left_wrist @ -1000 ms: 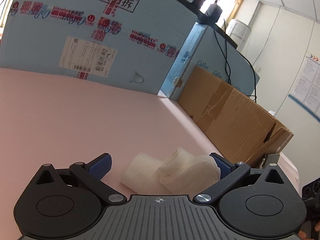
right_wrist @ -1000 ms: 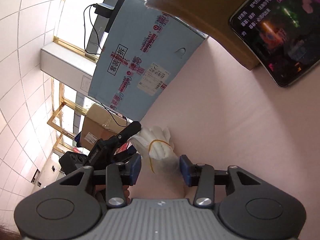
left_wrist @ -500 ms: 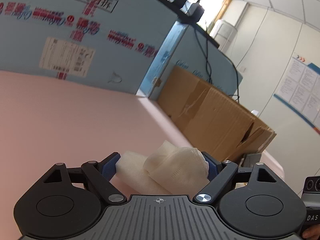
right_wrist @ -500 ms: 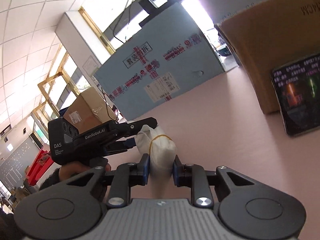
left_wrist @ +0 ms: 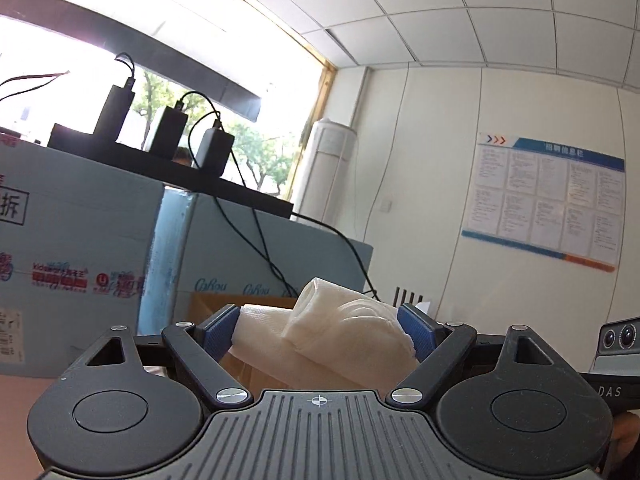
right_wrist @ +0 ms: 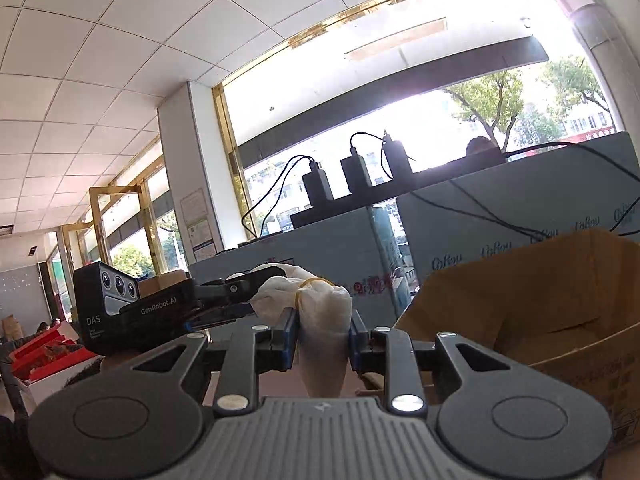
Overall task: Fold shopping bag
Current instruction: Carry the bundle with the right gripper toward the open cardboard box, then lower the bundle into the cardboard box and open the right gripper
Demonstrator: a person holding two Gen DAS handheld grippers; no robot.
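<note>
The shopping bag (left_wrist: 344,332) is a rolled white bundle held in the air between both grippers. My left gripper (left_wrist: 318,320) has its blue pads pressed on the two ends of the roll. In the right wrist view, my right gripper (right_wrist: 323,322) pinches the bag (right_wrist: 320,308) across its narrow middle; its jaws are opening slightly, with the bag still pressed between the pads. A yellow rubber band (right_wrist: 304,290) circles the bundle. The left gripper (right_wrist: 240,298) reaches in from the left and touches the bag's top. Both grippers point about level.
An open brown carton (right_wrist: 520,300) stands just right of the bag. Light blue boxes (left_wrist: 80,240) behind carry a power strip with chargers (left_wrist: 160,136) and trailing cables. The pink table (left_wrist: 16,400) lies below. A red crate (right_wrist: 44,344) sits far left.
Both grippers have lifted the bag off the pink table and now look level toward the window. The left jaws closed onto the roll. The right gripper rolled upright and pinched the bag.
</note>
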